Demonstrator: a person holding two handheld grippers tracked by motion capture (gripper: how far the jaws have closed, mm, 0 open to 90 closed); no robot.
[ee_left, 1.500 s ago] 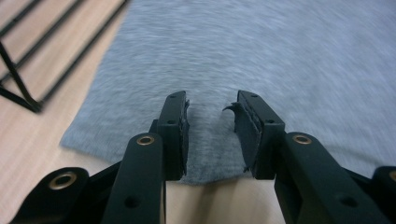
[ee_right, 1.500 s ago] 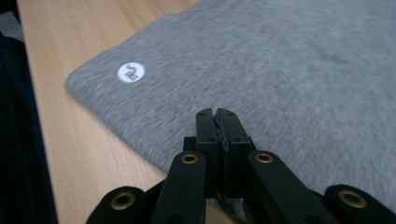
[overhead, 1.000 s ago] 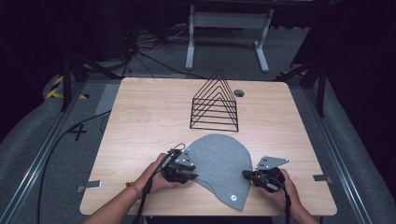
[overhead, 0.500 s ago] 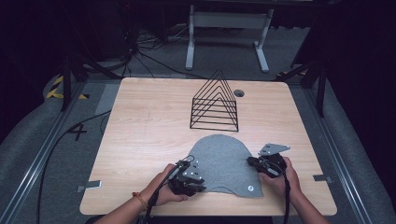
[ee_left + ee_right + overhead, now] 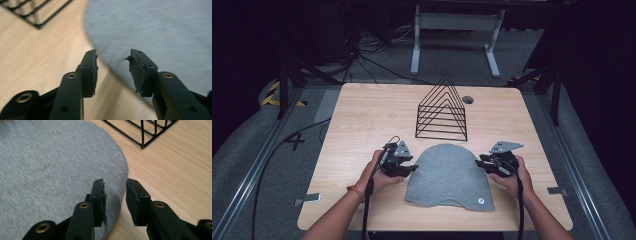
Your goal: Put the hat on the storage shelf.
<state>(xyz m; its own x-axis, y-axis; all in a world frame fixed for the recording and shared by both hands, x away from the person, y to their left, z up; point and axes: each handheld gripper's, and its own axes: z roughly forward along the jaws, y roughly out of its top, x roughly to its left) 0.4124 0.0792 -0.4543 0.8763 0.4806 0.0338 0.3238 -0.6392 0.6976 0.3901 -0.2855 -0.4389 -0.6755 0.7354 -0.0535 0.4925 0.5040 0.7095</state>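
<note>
Black fingers (image 5: pixel 91 72) of the left gripper (image 5: pixel 404 168) and right gripper (image 5: pixel 485 161) now stand apart, off the grey beanie (image 5: pixel 447 176), which has swung round to lie flat at the surface's (image 5: pixel 362 125) six o'clock; release looks complete.

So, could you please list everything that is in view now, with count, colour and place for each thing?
Table: one, light wood, centre of the high view.
Wire rack: one, black, triangular, on the far middle of the table.
Beanie hat: one, grey, lying flat on the near part of the table, between the two grippers.
Round hole: one, dark, in the table top just right of the rack.
Stand: one, white, on the floor beyond the table.
Cables: several, black, on the floor at far left.
Left gripper: one, black, open, at the hat's left edge.
Right gripper: one, black, open, at the hat's right edge.
Hands: two, one holding each gripper.
</note>
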